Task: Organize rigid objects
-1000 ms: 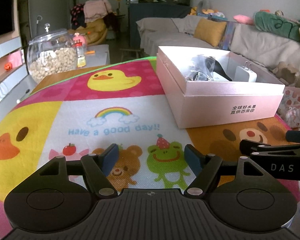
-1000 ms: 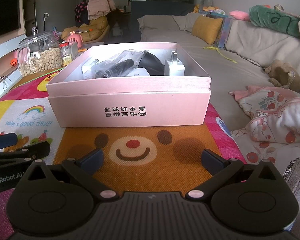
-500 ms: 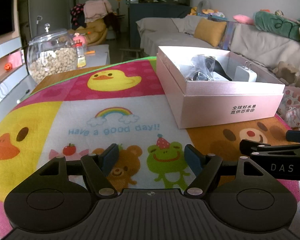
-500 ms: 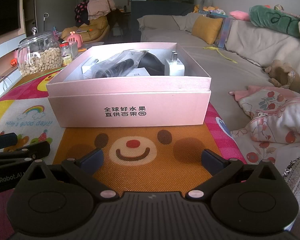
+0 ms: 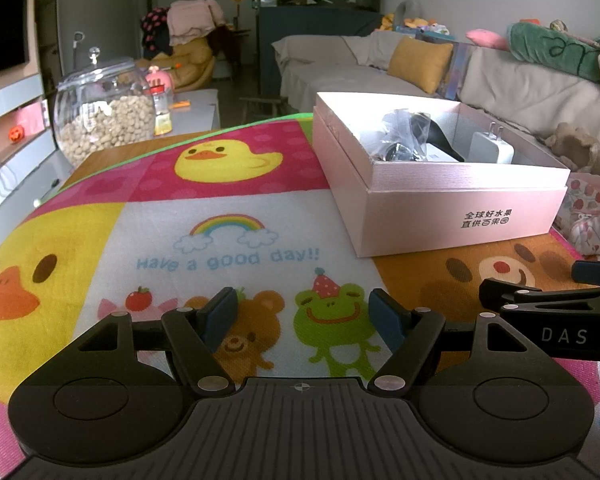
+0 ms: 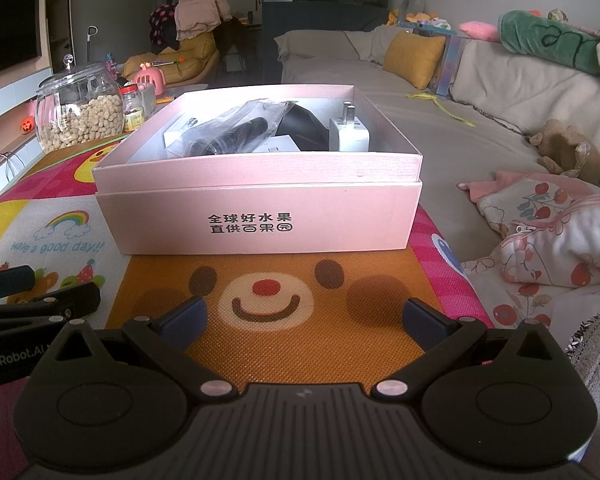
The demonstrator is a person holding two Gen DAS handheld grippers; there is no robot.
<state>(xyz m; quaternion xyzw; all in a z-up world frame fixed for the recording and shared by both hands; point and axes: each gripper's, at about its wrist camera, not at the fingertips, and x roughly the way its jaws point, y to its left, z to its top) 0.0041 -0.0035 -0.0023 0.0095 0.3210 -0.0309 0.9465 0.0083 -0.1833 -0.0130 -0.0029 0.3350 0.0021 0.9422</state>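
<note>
right wrist view: the right hand-held gripper (image 6: pixel 304 316) hangs low over the orange bear panel of a colourful cartoon play mat (image 6: pixel 284 344), jaws spread wide with nothing between them. just ahead sits an open pink cardboard box (image 6: pixel 260 216) on the mat, holding a white plug charger (image 6: pixel 350 134), a black item in clear plastic wrap (image 6: pixel 236 132) and a black curved piece (image 6: pixel 300 128). left wrist view: the left hand-held gripper (image 5: pixel 302 314) is likewise spread and empty above the frog print, the box (image 5: pixel 440 200) off to its right. a round glass jar of nuts (image 5: pixel 104 120) stands beyond the mat.
</note>
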